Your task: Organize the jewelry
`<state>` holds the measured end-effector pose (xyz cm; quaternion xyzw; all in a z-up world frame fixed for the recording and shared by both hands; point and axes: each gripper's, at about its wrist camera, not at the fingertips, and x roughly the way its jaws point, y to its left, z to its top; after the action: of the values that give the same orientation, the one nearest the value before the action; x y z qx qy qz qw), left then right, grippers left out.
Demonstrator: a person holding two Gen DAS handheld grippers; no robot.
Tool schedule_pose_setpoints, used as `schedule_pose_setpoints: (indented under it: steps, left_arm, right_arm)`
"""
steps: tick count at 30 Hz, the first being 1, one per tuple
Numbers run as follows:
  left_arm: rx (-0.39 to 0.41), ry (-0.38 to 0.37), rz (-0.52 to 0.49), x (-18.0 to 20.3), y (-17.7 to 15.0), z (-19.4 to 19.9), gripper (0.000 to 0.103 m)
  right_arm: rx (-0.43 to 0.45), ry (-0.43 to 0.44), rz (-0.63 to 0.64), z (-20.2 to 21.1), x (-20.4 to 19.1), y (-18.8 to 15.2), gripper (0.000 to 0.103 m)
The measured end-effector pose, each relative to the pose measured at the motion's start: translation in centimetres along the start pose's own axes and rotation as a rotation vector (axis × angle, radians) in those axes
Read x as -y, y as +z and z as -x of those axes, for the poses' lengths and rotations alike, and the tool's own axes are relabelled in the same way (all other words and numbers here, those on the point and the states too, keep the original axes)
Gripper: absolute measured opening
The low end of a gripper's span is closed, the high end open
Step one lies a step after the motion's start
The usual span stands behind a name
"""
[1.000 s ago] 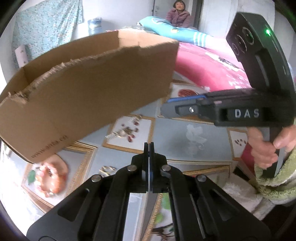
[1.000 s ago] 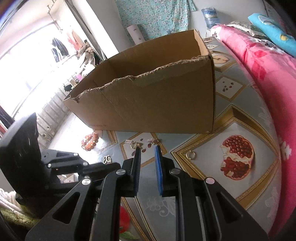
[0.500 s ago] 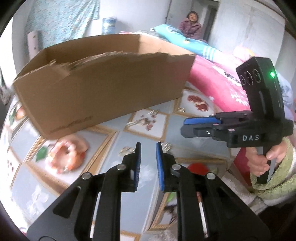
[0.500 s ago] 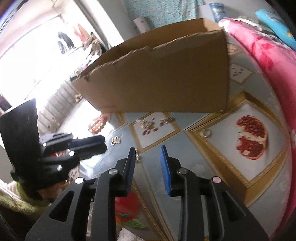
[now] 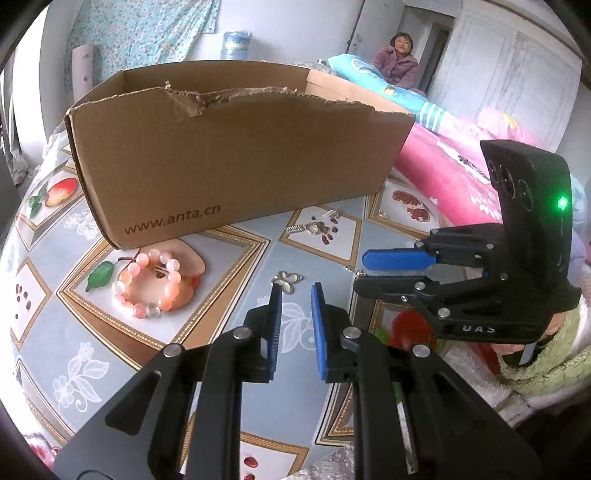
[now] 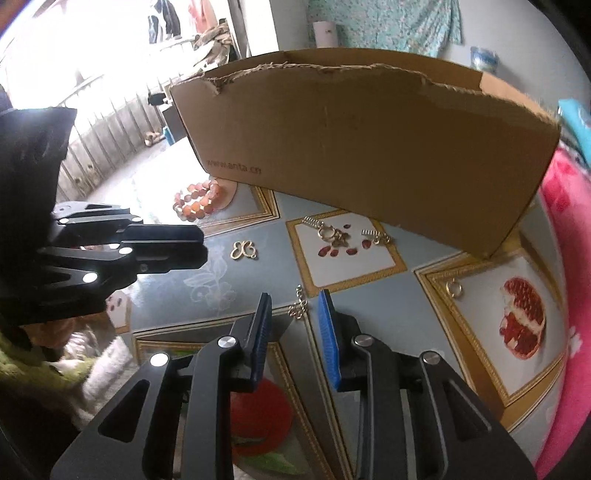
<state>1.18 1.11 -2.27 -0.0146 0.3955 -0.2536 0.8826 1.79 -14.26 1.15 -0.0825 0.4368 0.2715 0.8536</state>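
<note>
Matt corrugated cardboard box (image 5: 236, 162), torn rough rim; glossy tablecloth (image 5: 229, 332); shiny metal butterfly charm (image 6: 243, 250).

Home bedroom: pink quilt (image 5: 450, 166) and pillow (image 5: 373, 74) on a bed, floral curtain (image 5: 140, 33), fruit-print tablecloth (image 5: 236, 266), hanging clothes (image 6: 166, 18).

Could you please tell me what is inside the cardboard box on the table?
Only the far inner walls of the cardboard box show above its torn front edge. The tall front wall hides its floor in both views, so any jewelry inside cannot be seen.
</note>
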Motion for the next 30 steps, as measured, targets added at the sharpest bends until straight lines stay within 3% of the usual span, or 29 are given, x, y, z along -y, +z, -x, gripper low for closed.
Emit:
schedule_pose_setpoints:
  steps: [4,10,19,25,30]
  left_arm:
    - [0.005,-0.002,0.009,-0.4,-0.2,0.2,0.015]
    - [0.014,0.0,0.03,-0.9,-0.5,0.6,0.015]
    - [0.017,0.006,0.026,-1.0,-0.4,0.7,0.015]
    - [0.007,0.01,0.011,-0.6,-0.3,0.3,0.015]
    - [-0.003,0.01,0.001,-0.2,-0.3,-0.1,0.015]
  right_arm:
    - [-0.004,-0.041,0.041,-0.4,-0.5,0.3,0.017]
    - [-0.021,-0.035,0.029,-0.4,-0.5,0.4,0.004]
    - [0.058,0.101,-0.202,1.1,3.0,1.0,0.002]
    - [0.122,0.105,-0.225,2.4,3.6,1.8,0.002]
    - [0.045,0.066,-0.144,1.3,2.0,1.6,0.004]
